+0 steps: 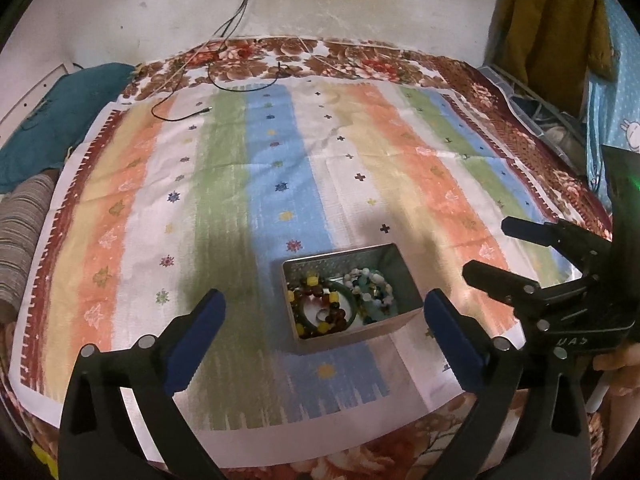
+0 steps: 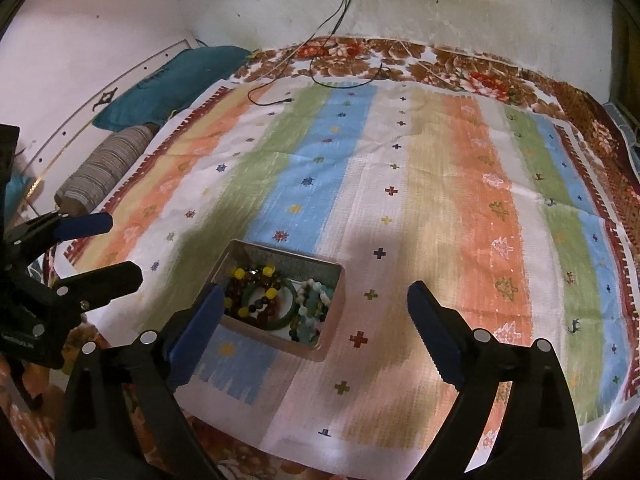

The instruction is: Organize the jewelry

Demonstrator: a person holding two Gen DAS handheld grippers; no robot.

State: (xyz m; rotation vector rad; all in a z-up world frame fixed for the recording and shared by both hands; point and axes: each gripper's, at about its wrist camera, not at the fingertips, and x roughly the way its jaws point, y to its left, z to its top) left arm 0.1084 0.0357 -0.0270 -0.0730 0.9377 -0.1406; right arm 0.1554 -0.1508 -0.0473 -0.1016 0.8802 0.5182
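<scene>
A small metal tin (image 1: 394, 327) sits on the striped cloth (image 1: 280, 160) near its front edge. It holds a green bangle (image 1: 347, 292), a dark red and yellow bead bracelet (image 1: 316, 307) and a pale blue-green bead bracelet (image 1: 374, 290). My left gripper (image 1: 324, 320) is open and empty, raised over the tin. My right gripper (image 2: 316, 312) is open and empty, with the tin (image 2: 332, 320) just past its left finger. The right gripper also shows at the right of the left wrist view (image 1: 486, 250); the left gripper shows at the left of the right wrist view (image 2: 108, 248).
Black cables (image 1: 188, 116) lie on the far part of the cloth and run up the wall. A teal pillow (image 1: 52, 124) and a striped bolster (image 1: 20, 236) lie at the left. A mustard garment (image 1: 548, 28) hangs at the back right.
</scene>
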